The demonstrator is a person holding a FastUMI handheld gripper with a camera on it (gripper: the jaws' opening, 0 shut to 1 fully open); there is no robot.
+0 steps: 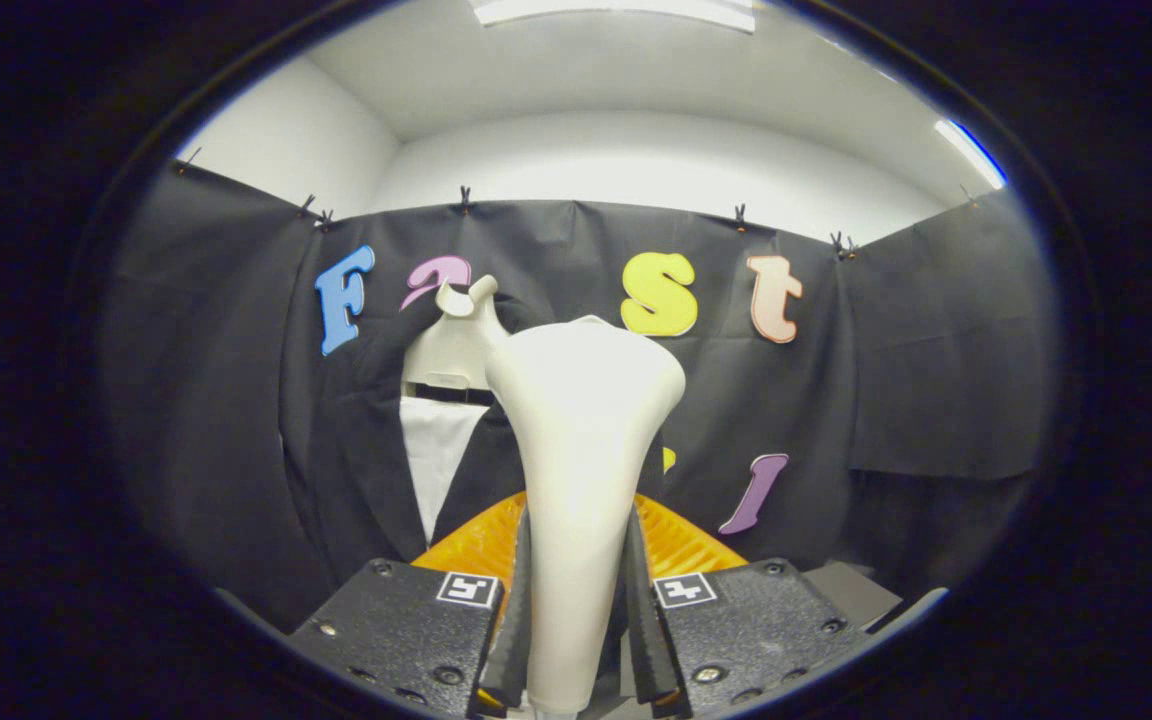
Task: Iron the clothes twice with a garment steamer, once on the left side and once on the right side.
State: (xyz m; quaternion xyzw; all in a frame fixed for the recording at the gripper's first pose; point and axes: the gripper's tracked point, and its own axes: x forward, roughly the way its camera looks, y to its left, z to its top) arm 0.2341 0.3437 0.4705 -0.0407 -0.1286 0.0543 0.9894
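A cream-white garment steamer stands upright between my fingers, its handle clamped by both pads and its wide head rising above them. My gripper is shut on that handle. Beyond the steamer and slightly left hangs a dark jacket over a white shirt front on a cream hanger stand. The steamer head sits just right of the jacket's open front and hides the garment's right half. I cannot tell whether the head touches the cloth.
An orange ribbed surface lies just beyond the fingers, behind the steamer. The black cloth wall closes the back and both sides. A grey edge shows by the right finger.
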